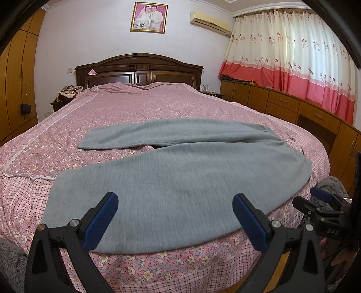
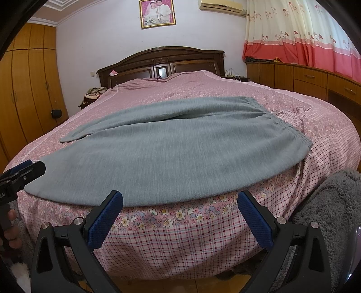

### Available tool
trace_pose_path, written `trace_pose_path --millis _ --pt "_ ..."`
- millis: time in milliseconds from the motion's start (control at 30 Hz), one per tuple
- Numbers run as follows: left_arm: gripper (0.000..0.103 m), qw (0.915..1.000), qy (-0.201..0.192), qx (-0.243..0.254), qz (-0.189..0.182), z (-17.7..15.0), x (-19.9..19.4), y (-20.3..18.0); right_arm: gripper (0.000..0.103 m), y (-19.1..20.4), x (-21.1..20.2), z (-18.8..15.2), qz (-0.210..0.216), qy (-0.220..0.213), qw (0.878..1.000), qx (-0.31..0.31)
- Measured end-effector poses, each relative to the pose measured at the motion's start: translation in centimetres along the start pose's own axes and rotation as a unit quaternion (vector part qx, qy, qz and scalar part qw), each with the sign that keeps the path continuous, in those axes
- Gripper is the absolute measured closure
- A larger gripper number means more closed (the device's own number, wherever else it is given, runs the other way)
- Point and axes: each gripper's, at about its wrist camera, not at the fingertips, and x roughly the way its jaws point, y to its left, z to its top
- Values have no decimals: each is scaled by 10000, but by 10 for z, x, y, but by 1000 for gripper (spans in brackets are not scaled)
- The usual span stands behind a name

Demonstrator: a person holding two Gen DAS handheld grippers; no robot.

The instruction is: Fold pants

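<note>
The left gripper (image 1: 174, 222) hangs at the near edge of the bed, its blue-padded fingers (image 1: 100, 222) spread wide with nothing between them, poised just over the near leg of the grey pants (image 1: 171, 180). Just to its right the right gripper (image 2: 180, 219) is likewise spread wide and empty, a little lower and short of the cloth, facing the bedspread (image 2: 180, 243) where it drops over the mattress edge.

The pants lie flat across the near part of the bed, unfolded. Their gathered waistband (image 2: 291, 130) sits to the right, and the two legs run off to the left, parting into a narrow V with the pink floral cover showing between them. The near leg reaches the very edge of the mattress.

A grey fluffy sleeve (image 2: 334, 209) shows at the right. Beyond the bed stand a dark wooden headboard (image 1: 140, 72), a framed picture (image 1: 149, 17) on the far wall, and red-and-cream curtains (image 1: 293, 56) at the right.
</note>
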Motion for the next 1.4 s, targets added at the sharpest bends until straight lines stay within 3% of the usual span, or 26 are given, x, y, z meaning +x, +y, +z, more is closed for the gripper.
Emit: trace_pose_path --millis 1067,1233,1400 --pt "0 9997 114 131 -142 0 6 -5 0 -1 -7 3 248 -18 9996 146" --pt "0 9988 268 -91 -405 16 11 6 0 4 -25 33 1058 -228 9938 236" --pt "0 9948 479 -350 -825 52 25 28 0 15 -54 100 1494 -225 9871 -535"
